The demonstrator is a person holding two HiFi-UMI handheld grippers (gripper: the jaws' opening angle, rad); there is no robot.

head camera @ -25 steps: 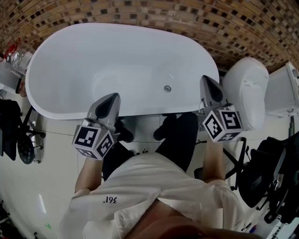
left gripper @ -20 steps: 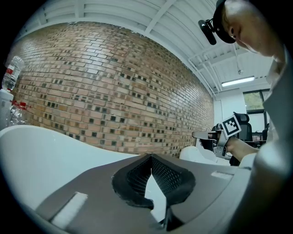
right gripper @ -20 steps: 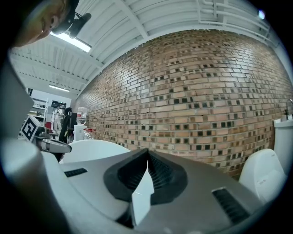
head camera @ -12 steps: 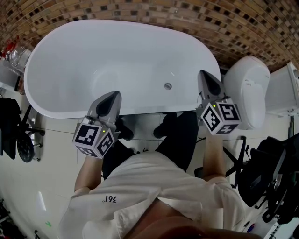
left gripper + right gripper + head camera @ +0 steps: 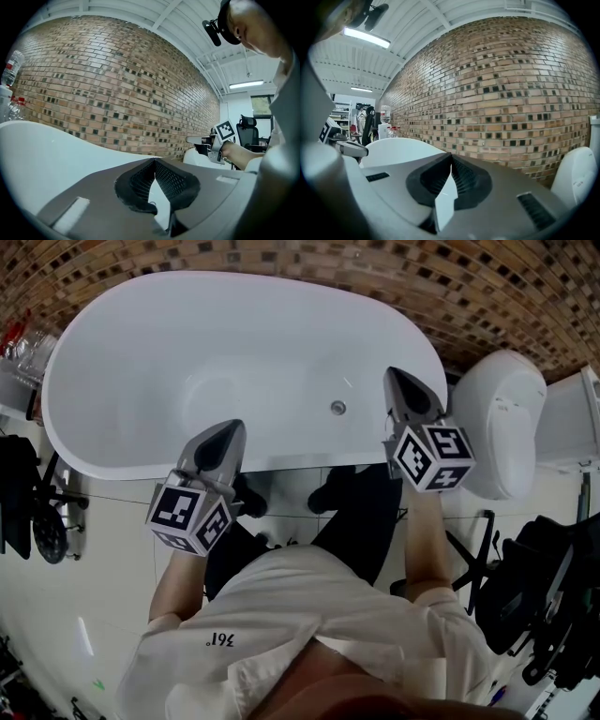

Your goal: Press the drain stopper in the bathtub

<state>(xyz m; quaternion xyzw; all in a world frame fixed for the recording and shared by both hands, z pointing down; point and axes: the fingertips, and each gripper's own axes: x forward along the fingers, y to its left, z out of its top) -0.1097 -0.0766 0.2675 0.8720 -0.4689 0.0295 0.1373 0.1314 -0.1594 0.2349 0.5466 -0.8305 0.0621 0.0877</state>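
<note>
The white oval bathtub (image 5: 122, 324) fills the upper head view. Its small round metal drain stopper (image 5: 337, 408) sits on the tub floor near the right end. My right gripper (image 5: 396, 381) is shut and hangs over the tub's right rim, just right of the stopper and apart from it. My left gripper (image 5: 228, 430) is shut over the near rim, well left of the stopper. In the left gripper view the jaws (image 5: 154, 162) meet at their tips, with the tub rim (image 5: 33, 145) behind. The right gripper (image 5: 451, 165) also shows its jaws closed, holding nothing.
A white toilet (image 5: 497, 418) stands right of the tub. A brick wall (image 5: 375, 268) runs behind it. Bottles (image 5: 23, 343) stand at far left and a black chair (image 5: 539, 606) at right. The person's shoes (image 5: 330, 495) rest on the tiled floor by the tub.
The right gripper has moved forward and left, from beside the tub's right end to over its rim, closer to the stopper. The left gripper has stayed where it was.
</note>
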